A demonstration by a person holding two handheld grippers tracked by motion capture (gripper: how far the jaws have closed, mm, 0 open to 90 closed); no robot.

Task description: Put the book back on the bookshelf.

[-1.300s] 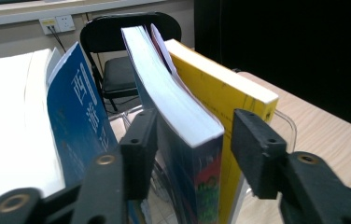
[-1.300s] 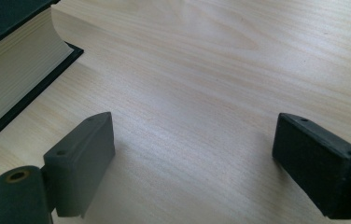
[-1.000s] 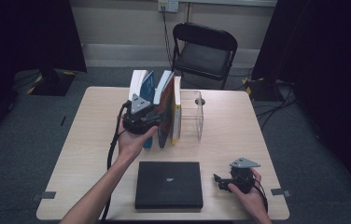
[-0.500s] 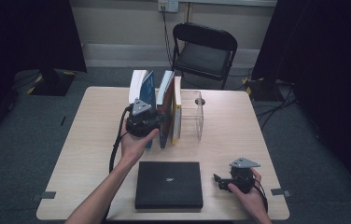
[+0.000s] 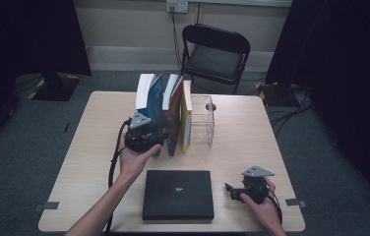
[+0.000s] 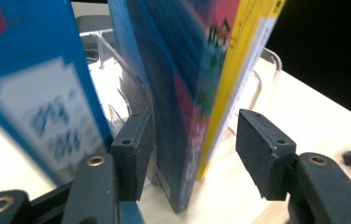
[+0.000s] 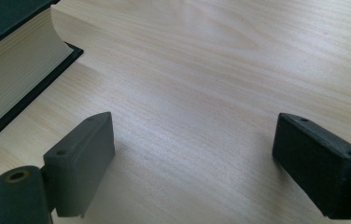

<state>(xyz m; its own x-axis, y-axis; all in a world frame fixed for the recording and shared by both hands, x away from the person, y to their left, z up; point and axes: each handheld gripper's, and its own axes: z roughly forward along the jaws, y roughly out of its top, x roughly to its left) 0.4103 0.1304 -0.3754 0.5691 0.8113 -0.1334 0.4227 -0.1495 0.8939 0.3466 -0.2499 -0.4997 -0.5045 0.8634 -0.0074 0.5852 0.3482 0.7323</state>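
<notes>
Jaws of left hand-held gripper (image 6: 190,154) just spreading, straddling upright book (image 6: 178,93), probably released against clear rack (image 5: 202,120).

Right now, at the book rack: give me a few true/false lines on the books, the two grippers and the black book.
1. The left gripper has its jaws either side of a standing book. True; the jaws have just been opening and the right-hand pad stands clear of the book.
2. The right gripper holds the black book. False: its jaws are open over bare table, with the black book off to one side.
3. The black book lies flat near the table's front edge. True.
4. The books stand in the middle of the clear rack. False: they lean at its left end, and the right part is empty.
5. A chair stands behind the table. True.
</notes>
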